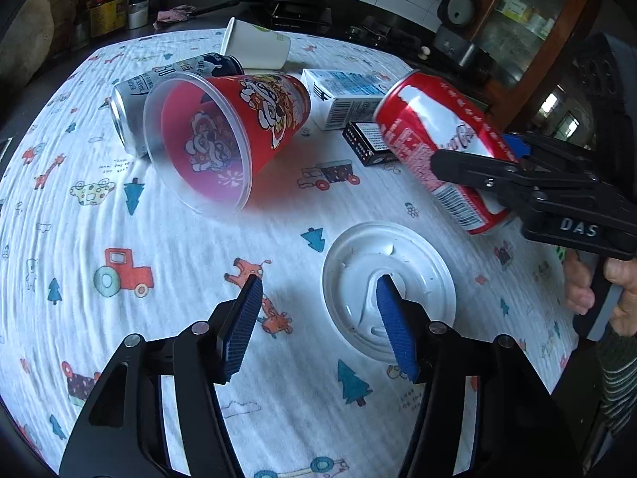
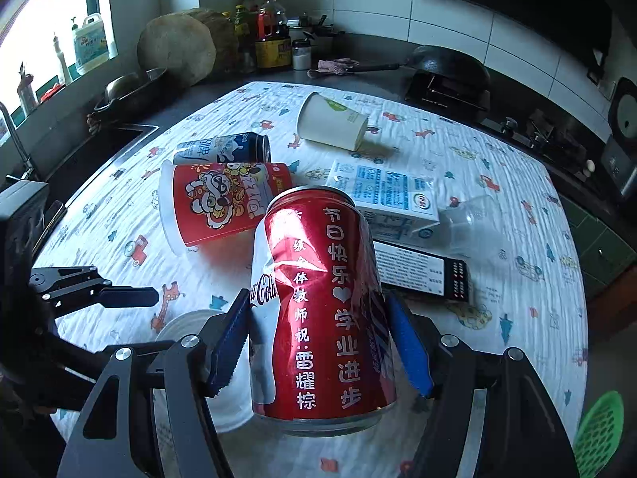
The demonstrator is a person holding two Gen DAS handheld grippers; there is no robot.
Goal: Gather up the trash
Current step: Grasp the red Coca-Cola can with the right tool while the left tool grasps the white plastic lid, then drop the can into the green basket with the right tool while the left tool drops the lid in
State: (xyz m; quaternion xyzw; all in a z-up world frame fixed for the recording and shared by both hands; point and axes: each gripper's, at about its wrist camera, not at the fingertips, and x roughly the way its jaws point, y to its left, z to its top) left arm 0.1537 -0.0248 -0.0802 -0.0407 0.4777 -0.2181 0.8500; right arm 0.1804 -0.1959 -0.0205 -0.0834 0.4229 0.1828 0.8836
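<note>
My right gripper (image 2: pixel 318 318) is shut on a dented red Coca-Cola can (image 2: pixel 322 310), held above the table; the can also shows in the left wrist view (image 1: pixel 438 139). My left gripper (image 1: pixel 318 290) is open and empty, low over the cloth, its right finger over a white plastic lid (image 1: pixel 388 290). On the table lie a red printed plastic cup (image 1: pixel 223 135), a silver and blue can (image 1: pixel 135 95), a white paper cup (image 1: pixel 258 46), a milk carton (image 1: pixel 346 95) and a small black box (image 1: pixel 366 143).
A patterned cloth (image 1: pixel 119 239) covers the table. A clear plastic cup (image 2: pixel 469 223) lies by the carton. A wok (image 2: pixel 450 63), bottles (image 2: pixel 270 36) and a sink (image 2: pixel 99 151) line the counter behind. A green basket (image 2: pixel 597 434) shows at the lower right.
</note>
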